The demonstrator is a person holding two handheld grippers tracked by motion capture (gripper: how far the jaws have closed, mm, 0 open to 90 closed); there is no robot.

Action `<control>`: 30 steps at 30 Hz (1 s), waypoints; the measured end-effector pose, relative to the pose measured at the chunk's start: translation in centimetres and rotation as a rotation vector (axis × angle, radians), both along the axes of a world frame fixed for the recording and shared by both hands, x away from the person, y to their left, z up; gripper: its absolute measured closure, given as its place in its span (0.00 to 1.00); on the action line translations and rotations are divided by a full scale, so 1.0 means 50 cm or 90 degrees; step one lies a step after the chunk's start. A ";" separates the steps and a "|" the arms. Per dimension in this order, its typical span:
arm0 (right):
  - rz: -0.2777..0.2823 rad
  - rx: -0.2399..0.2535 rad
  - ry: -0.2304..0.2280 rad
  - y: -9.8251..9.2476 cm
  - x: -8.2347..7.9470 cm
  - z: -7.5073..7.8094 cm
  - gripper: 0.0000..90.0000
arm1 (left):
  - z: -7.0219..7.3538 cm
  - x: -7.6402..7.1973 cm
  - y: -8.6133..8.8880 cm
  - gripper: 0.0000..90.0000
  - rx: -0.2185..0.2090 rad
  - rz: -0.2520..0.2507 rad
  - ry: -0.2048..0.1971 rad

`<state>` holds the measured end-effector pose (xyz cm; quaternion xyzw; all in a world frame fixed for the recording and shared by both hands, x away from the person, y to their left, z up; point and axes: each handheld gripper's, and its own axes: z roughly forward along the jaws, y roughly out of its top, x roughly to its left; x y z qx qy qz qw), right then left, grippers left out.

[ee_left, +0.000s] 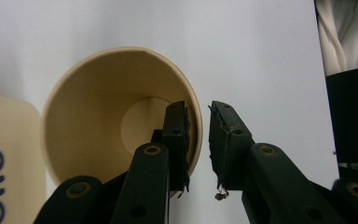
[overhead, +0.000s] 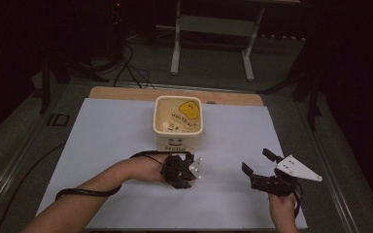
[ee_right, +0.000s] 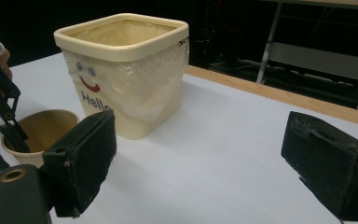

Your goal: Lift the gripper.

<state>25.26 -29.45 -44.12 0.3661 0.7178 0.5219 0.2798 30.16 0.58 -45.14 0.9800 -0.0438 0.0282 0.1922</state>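
1. We see the table (overhead: 126, 126), covered in white.
2. We see the bin (overhead: 178, 121) upright near the far edge, plastic-lined, with a smiley face and "Hello" on its wall.
3. We hold the right gripper (ee_right: 200, 172) near the bin, jaws wide, nothing between them.
4. We hold the left gripper (ee_left: 199, 140) at the cup, jaws narrow, one inside the rim, one outside.
5. The cup (ee_left: 112, 112) stands upright just beside the bin.
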 end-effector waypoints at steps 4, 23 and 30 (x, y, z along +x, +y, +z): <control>0.001 0.000 0.000 0.000 0.000 0.000 0.11 | -0.005 0.002 -0.002 0.91 0.004 -0.001 0.003; 0.002 -0.001 0.003 0.001 0.001 -0.001 0.11 | 0.007 0.009 0.013 0.97 -0.012 -0.033 -0.021; 0.002 -0.001 0.003 0.002 0.001 -0.001 0.11 | 0.036 0.006 0.030 0.97 -0.016 -0.024 0.003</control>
